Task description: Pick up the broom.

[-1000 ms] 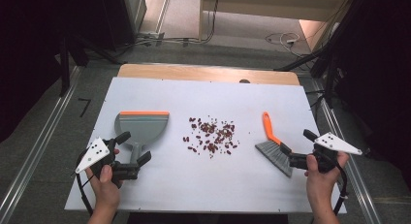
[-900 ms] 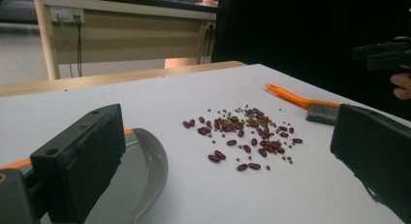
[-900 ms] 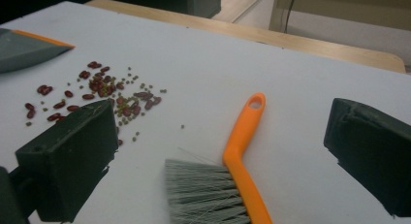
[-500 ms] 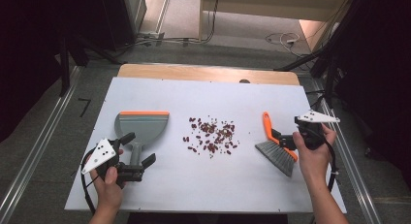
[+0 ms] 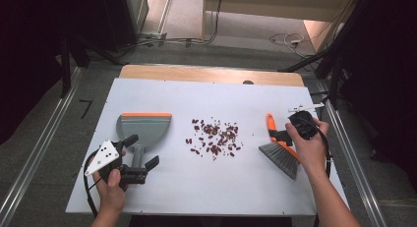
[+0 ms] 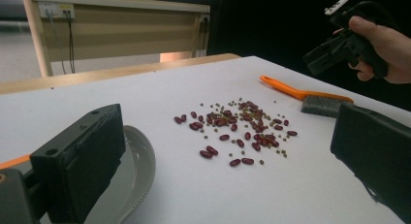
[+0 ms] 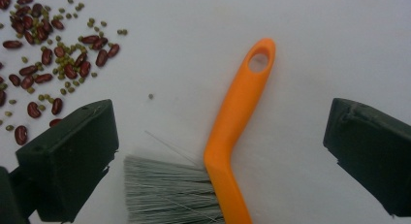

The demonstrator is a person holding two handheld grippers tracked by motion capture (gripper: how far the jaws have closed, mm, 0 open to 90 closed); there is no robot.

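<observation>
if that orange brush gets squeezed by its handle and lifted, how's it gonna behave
The brush handle looks like rigid moulded plastic, so probably stiff and light. Its grey bristles look fine and would likely flex when pushed. Lying flat, it seems unlikely to roll.

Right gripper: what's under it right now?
Under the open right gripper lies the brush, orange handle between the jaws, grey bristles toward the left jaw, flat on the white table. The table beneath the brush is covered.
</observation>
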